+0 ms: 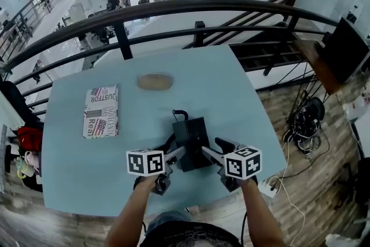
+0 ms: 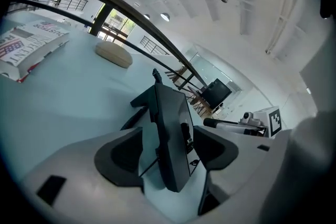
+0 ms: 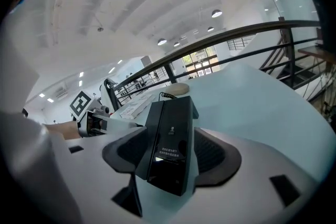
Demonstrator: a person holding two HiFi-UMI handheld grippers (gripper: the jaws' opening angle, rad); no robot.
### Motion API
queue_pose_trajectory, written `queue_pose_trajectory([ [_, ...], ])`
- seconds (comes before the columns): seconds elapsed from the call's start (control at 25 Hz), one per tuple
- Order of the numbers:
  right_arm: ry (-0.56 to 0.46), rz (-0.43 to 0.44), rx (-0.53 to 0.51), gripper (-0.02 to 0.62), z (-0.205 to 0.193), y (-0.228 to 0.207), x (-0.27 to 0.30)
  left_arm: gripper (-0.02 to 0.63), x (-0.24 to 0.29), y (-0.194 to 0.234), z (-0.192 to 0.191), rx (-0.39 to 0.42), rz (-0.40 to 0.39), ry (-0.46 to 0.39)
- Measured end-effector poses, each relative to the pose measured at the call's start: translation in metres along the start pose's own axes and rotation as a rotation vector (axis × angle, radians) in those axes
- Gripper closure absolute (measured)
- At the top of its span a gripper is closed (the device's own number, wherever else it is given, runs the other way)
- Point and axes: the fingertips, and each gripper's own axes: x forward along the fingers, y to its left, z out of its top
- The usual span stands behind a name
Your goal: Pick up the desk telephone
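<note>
head view: the desk telephone (image 1: 191, 135) lies near the front edge of the pale blue desk (image 1: 231, 101). the left tongs (image 1: 175, 147) and right tongs (image 1: 213, 146) meet it at its near end, one from each side. its cord (image 1: 180, 113) curls off the far end. a book (image 1: 101, 111) lies well apart.

left gripper view: the left tongs (image 2: 168, 149) are apart and straddle the thin edge of the telephone (image 2: 170, 134), with desk showing through the gaps. judgement: closing this close to the edge could lever the set over or let it slide out.

right gripper view: the right tongs (image 3: 170, 152) appear closed on the telephone (image 3: 170, 139), pads against both sides of its near end. judgement: a one-sided hold could let the far end sag or twist during a lift, and the cord could drag.
</note>
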Motion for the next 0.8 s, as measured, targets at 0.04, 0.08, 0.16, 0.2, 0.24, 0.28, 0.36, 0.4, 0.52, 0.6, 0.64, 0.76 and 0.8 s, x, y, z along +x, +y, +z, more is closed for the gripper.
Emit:
queue_pose_trajectory([
  [0.04, 0.021, 0.009, 0.002, 0.334, -0.002, -0.002, 0.006, 0.321, 0.003, 0.002, 0.000, -0.007, -0.009, 0.008],
  [0.08, 0.044, 0.016, 0.002, 0.332, -0.005, -0.003, 0.012, 0.321, 0.006, 0.004, 0.000, -0.010, -0.017, 0.018],
  [0.16, 0.088, 0.029, 0.005, 0.324, -0.011, -0.008, 0.022, 0.321, 0.012, 0.006, 0.000, -0.010, -0.031, 0.035],
  [0.2, 0.107, 0.031, 0.009, 0.321, -0.014, -0.011, 0.027, 0.321, 0.015, 0.006, 0.001, -0.012, -0.038, 0.041],
  [0.24, 0.123, 0.033, 0.014, 0.319, -0.016, -0.013, 0.031, 0.321, 0.018, 0.007, 0.001, -0.016, -0.045, 0.046],
  [0.28, 0.136, 0.038, 0.022, 0.318, -0.018, -0.016, 0.035, 0.321, 0.020, 0.008, 0.002, -0.023, -0.052, 0.049],
  [0.36, 0.155, 0.067, 0.048, 0.310, -0.021, -0.017, 0.042, 0.321, 0.024, 0.010, 0.003, -0.036, -0.067, 0.057],
  [0.4, 0.162, 0.086, 0.064, 0.306, -0.022, -0.017, 0.045, 0.321, 0.026, 0.011, 0.003, -0.040, -0.075, 0.061],
  [0.52, 0.188, 0.126, 0.089, 0.301, -0.027, -0.018, 0.051, 0.321, 0.030, 0.010, 0.002, -0.049, -0.096, 0.072],
  [0.6, 0.208, 0.160, 0.097, 0.301, -0.031, -0.016, 0.054, 0.321, 0.032, 0.008, 0.002, -0.062, -0.114, 0.076],
  [0.64, 0.215, 0.183, 0.108, 0.301, -0.032, -0.014, 0.056, 0.321, 0.033, 0.008, 0.002, -0.068, -0.121, 0.077],
  [0.76, 0.225, 0.231, 0.141, 0.301, -0.032, -0.012, 0.061, 0.321, 0.037, 0.004, 0.000, -0.076, -0.139, 0.089],
  [0.8, 0.232, 0.240, 0.144, 0.301, -0.033, -0.011, 0.062, 0.321, 0.038, 0.002, -0.001, -0.079, -0.146, 0.091],
])
